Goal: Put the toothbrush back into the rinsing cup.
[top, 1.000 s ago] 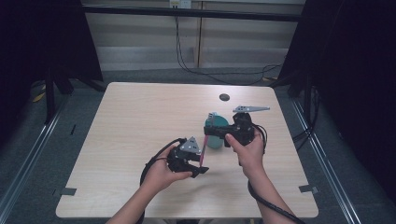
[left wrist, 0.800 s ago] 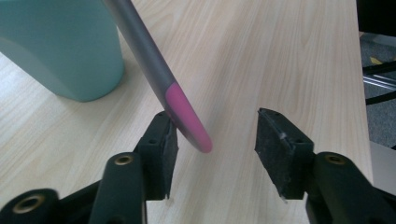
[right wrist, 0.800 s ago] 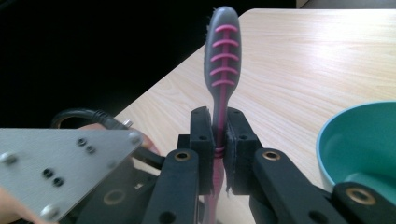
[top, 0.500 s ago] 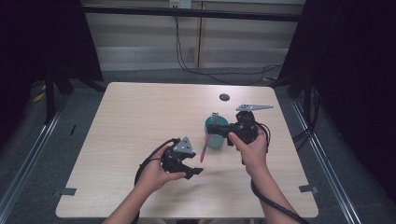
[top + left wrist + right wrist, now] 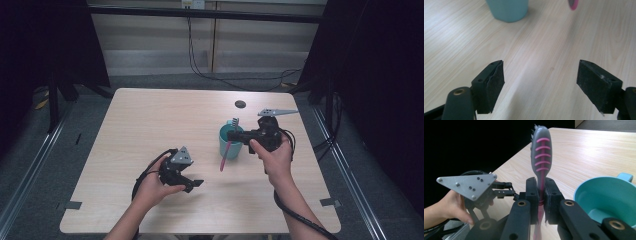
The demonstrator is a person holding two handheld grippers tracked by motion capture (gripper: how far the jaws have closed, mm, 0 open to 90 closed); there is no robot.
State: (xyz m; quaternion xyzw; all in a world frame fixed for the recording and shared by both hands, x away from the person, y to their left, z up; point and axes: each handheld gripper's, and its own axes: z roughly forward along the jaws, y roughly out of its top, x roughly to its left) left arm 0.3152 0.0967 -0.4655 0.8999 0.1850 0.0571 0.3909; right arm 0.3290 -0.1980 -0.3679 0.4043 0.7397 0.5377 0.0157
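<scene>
A toothbrush (image 5: pixel 541 150) with a grey head and pink handle stands upright between the jaws of my right gripper (image 5: pixel 540 202), which is shut on its neck. In the high view the toothbrush (image 5: pixel 223 161) hangs slanted in front of a teal cup (image 5: pixel 235 151), head up, with the right gripper (image 5: pixel 240 138) at the cup's right side. The cup (image 5: pixel 609 197) is open and looks empty. My left gripper (image 5: pixel 194 184) is open near the table's front, left of the brush. Its wide-apart jaws hold nothing, and beyond them are the cup (image 5: pixel 507 10) and the pink handle tip (image 5: pixel 573 3).
A small dark round disc (image 5: pixel 240 104) lies on the wooden table (image 5: pixel 150 125) behind the cup. Cables trail from both grippers toward the front edge. Dark floor and metal rails surround the table.
My left gripper has drawn back to the left, away from the toothbrush handle. The right gripper has kept its hold on the brush beside the cup.
</scene>
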